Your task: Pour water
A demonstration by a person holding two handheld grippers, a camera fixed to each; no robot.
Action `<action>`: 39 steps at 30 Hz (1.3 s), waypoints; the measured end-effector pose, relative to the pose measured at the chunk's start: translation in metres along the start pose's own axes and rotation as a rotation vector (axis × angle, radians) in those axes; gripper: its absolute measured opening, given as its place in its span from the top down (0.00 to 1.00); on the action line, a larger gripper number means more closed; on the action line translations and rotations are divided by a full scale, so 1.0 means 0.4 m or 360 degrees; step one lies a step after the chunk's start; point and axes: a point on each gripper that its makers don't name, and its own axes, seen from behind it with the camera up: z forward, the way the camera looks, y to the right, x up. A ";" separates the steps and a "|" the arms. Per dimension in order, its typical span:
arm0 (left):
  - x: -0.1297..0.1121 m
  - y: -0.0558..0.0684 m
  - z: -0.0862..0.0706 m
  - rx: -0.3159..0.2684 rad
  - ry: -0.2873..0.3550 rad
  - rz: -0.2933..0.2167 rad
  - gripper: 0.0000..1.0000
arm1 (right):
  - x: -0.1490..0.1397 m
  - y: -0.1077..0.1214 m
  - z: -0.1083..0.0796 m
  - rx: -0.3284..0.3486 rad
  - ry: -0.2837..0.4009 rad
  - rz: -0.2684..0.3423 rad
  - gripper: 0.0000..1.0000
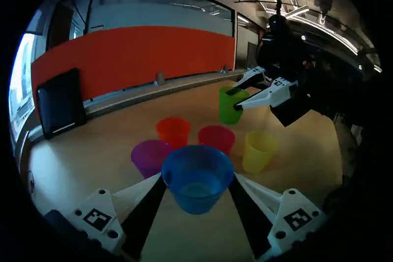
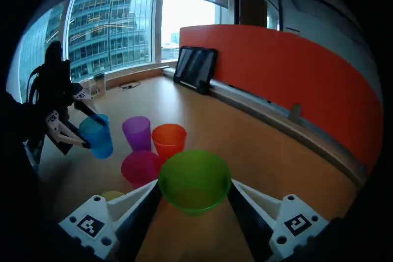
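Note:
My left gripper (image 1: 197,188) is shut on a blue cup (image 1: 197,177) that stands upright with a little water in its bottom. The right gripper (image 1: 235,99) shows farther off, gripping a green cup (image 1: 231,104) above the wooden table (image 1: 98,163). In the right gripper view, my right gripper (image 2: 194,188) is shut on the green cup (image 2: 194,180), held upright; I cannot tell whether it holds water. Off to the left there, the left gripper (image 2: 88,131) holds the blue cup (image 2: 97,135).
Orange (image 1: 173,131), red (image 1: 216,138), purple (image 1: 150,156) and yellow (image 1: 258,150) cups stand clustered on the table between the grippers. A dark tablet (image 1: 60,102) leans at the back left before an orange partition (image 1: 132,58). Large windows (image 2: 108,21) lie beyond.

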 end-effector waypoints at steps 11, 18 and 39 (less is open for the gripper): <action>0.087 0.015 -0.082 0.0072 0.0151 0.0039 0.14 | 0.099 -0.074 -0.100 -0.0033 0.0178 -0.0046 0.08; 0.129 0.035 -0.122 0.0083 0.0227 0.0051 0.14 | 0.146 -0.122 -0.151 -0.0043 0.0298 -0.0053 0.08; 0.227 0.063 -0.180 0.0079 0.0408 0.0101 0.14 | 0.228 -0.194 -0.225 -0.0075 0.0583 -0.0010 0.08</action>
